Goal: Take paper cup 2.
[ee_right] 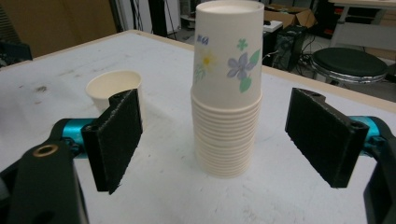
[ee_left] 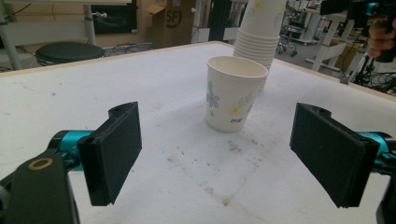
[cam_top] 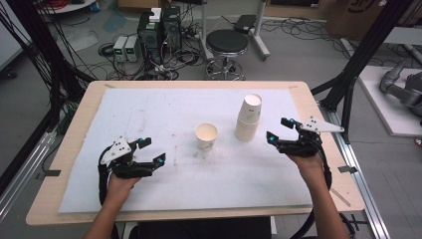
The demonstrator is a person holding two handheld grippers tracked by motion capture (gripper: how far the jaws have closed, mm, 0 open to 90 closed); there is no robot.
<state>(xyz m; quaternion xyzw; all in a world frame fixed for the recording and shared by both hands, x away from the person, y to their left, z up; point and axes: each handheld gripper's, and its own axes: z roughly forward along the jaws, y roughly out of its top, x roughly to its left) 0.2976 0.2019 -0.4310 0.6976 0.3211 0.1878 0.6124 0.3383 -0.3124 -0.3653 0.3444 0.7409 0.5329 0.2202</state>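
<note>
High view: the left gripper (cam_top: pixel 149 151) rests low on the white mat (cam_top: pixel 149 114), jaws spread and empty; the right gripper (cam_top: pixel 279 130) is just beside the stack of paper cups (cam_top: pixel 248 118), jaws likewise apart with nothing between them. The single cup (cam_top: pixel 206 136) stands upright near the table's middle, left of the stack and apart from it.

Left gripper view: the single cup (ee_left: pixel 233 95) stands ahead between the two released pads, well short of them; the stack (ee_left: pixel 258 32) rises just behind it.

Right gripper view: the stack (ee_right: pixel 227 93) stands upside down, centred between the wide jaws (not yet touched); the single cup (ee_right: pixel 114 88) is partly hidden behind the left pad.

Risk, stack: it is tall and light, so a pad brushing one side first would likely topple it.

Risk, peel: a squeeze on the lower rims may lift several cups together.

Risk, crush: a hard clench would probably dent the thin paper wall.
</note>
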